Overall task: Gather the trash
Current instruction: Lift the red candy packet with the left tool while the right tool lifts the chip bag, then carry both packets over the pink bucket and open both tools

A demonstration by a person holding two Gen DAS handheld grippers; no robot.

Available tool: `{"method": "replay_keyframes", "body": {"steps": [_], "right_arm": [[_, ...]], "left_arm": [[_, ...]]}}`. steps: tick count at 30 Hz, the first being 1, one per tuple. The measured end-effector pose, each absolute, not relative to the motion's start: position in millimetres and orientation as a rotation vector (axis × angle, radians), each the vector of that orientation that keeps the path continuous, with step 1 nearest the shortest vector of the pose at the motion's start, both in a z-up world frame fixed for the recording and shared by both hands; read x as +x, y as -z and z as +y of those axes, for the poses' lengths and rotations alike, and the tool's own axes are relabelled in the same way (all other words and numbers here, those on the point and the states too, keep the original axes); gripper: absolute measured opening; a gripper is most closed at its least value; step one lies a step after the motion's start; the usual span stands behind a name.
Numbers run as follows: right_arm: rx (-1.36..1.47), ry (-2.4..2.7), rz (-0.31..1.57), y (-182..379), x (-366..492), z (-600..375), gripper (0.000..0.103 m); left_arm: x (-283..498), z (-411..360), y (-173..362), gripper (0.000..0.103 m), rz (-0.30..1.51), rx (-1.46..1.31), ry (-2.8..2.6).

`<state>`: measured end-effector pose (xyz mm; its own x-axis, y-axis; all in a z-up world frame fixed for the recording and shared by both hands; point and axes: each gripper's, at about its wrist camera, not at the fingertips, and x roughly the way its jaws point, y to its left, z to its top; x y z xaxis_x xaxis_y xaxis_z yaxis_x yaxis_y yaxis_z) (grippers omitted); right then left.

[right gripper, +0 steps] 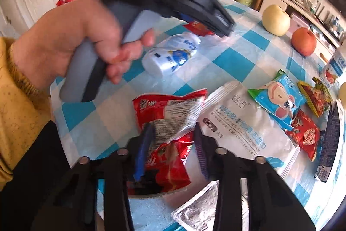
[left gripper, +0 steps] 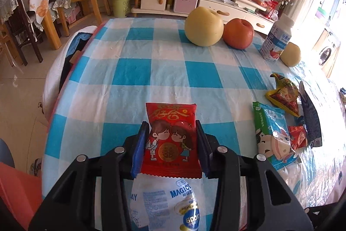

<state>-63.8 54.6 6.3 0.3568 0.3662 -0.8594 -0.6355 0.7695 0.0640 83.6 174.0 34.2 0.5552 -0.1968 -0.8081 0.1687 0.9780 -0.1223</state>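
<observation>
L gripper (left gripper: pixel 172 140): jaws clamped on the small red wedding-candy packet (left gripper: pixel 172 135), one pad on each long side edge. Packet's long axis runs near-to-far, straight out along the jaws, so the squeeze is across its narrow width. Looks like a square grip, no skew. Its near end laps over a white Magic pouch (left gripper: pixel 168 202) lying on the desk (left gripper: pixel 129 70) directly under the gripper body.

R gripper (right gripper: pixel 173 144): jaws closed in on a crumpled red snack bag (right gripper: pixel 168 122). Left pad presses the foil; right pad is at its edge, w/ the foil bunched up between them, so I read it as gripped. Bag lies diagonal, label end far-left, the rest tucked near under the jaws.

Outward from there: white wipes pack (right gripper: pixel 244 129) just right of the R jaws, touching the bag's edge. Further right, blue cartoon packet (right gripper: pixel 279 99), then more small red and yellow wrappers. Far side: pear (left gripper: pixel 203 26), apple (left gripper: pixel 237 34), milk bottle (left gripper: pixel 277 40) — not trash, I'd guess.

Each hand is already on its own item. Lift is next, probably; no bin seen on the desk.
</observation>
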Motion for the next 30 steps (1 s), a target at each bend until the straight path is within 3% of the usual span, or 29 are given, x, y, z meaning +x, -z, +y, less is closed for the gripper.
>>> {"method": "replay_keyframes", "body": {"steps": [7,14,23,30], "right_arm": [[-0.291,-0.625,0.986,-7,-66,50,0.035],[-0.260,-0.591,0.933,-19,-75,47,0.022],[-0.246,-0.563,0.889,-31,-83,51,0.020],[-0.217,-0.567,0.794,-71,-88,65,0.020]], "left_arm": [[55,192,-60,0.043,0.883,-0.124,0.196],[13,215,-75,0.043,0.819,-0.227,0.140],[-27,240,-81,0.043,0.774,-0.322,0.060],[-42,271,-103,0.043,0.690,-0.376,-0.006]]}}
